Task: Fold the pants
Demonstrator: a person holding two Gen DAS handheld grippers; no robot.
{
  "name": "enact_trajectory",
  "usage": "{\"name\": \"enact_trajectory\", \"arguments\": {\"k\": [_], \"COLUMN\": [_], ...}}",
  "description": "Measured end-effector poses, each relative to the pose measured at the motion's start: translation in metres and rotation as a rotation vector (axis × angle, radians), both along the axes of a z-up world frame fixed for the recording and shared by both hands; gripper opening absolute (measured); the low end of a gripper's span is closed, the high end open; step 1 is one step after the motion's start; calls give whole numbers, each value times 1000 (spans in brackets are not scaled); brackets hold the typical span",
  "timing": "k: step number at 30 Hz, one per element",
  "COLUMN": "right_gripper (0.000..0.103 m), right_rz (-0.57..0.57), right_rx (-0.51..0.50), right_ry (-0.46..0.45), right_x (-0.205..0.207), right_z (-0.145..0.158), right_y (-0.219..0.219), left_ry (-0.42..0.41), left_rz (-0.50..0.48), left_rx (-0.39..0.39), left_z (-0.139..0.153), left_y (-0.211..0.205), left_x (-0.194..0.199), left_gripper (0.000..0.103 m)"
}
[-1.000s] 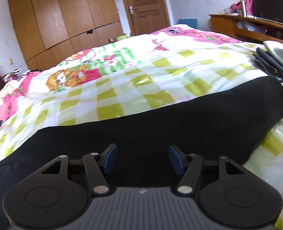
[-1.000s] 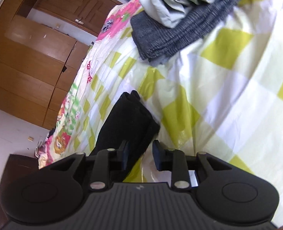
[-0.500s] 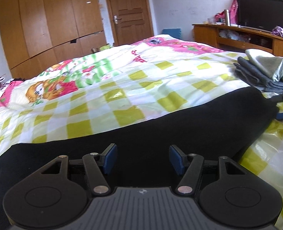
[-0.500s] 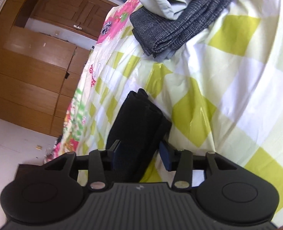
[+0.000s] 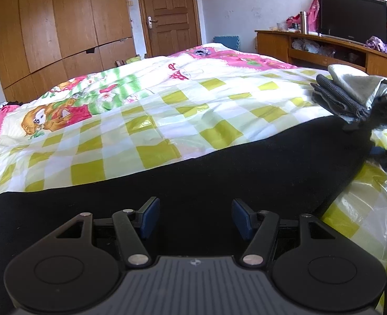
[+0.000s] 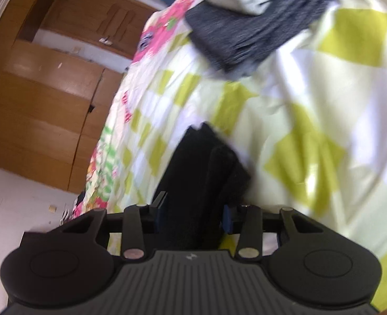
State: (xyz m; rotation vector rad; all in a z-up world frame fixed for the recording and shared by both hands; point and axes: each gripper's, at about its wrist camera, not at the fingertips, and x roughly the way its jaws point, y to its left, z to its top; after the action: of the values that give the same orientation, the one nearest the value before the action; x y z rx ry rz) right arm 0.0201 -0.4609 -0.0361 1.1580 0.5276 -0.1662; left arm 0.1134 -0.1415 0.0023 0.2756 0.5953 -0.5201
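Black pants (image 5: 219, 173) lie stretched along the bed's (image 5: 167, 110) near edge. Left tool (image 5: 193, 216): fingers apart, pants beneath them, contact not discernible. Right tool (image 6: 192, 215): blurred; fingers apart, straddling the pants' bunched end, closure unconfirmed. Folded grey clothes (image 6: 253, 26) near the far right edge, partly cut off.

Checked bed (image 5: 167, 110) under long black pants (image 5: 219, 173) and a folded, seemingly grey clothes pile (image 5: 350, 94).

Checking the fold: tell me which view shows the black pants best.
Left wrist view: the black pants stretch lengthwise across the checked bedspread. Right wrist view shows only one blurred end between the right gripper fingers.
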Motion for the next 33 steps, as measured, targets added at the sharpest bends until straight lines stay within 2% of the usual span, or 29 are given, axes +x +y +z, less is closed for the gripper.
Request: {"name": "enact_trajectory", "arguments": {"k": [2,3,5,7,9,11,14,16,19,23,29,33], "right_gripper": [31,8,8,8,8,8,8,8,8,8,8,8], "right_rz": [20,12,4,26,49,74,169,261,409,618,917,1063], "right_rx": [-20,16,87,11,-54,-101,-202,-252,-304,-380,-409,-521], "right_ry": [27,31,-31,-48,-65,-98,-162,-204,-248,-279,-267,-225], "right_x": [12,13,10,8,10,15,39,62,99,147,184,188], "right_z": [-1,-1,4,23,44,66,109,133,160,175,145,113], "right_y": [2,-2,-9,-3,7,21,65,105,178,295,465,548], "left_ry": [9,28,83,74,79,51,12,-18,-77,-98,-98,-39], "left_rz": [-13,-28,-69,-77,-61,-18,69,151,297,470,672,727], "left_rx": [-7,-9,17,13,-30,-63,-128,-144,-97,-77,-79,-156], "left_z": [-3,-5,-15,-18,-11,-3,9,13,12,5,-12,-32], "left_y": [-5,-8,-13,-10,3,21,64,99,153,232,325,362], "left_x": [1,1,3,-2,-3,-5,-7,-6,-5,-12,-34,-35], "left_gripper": [74,74,74,74,74,74,75,77,78,78,78,78]}}
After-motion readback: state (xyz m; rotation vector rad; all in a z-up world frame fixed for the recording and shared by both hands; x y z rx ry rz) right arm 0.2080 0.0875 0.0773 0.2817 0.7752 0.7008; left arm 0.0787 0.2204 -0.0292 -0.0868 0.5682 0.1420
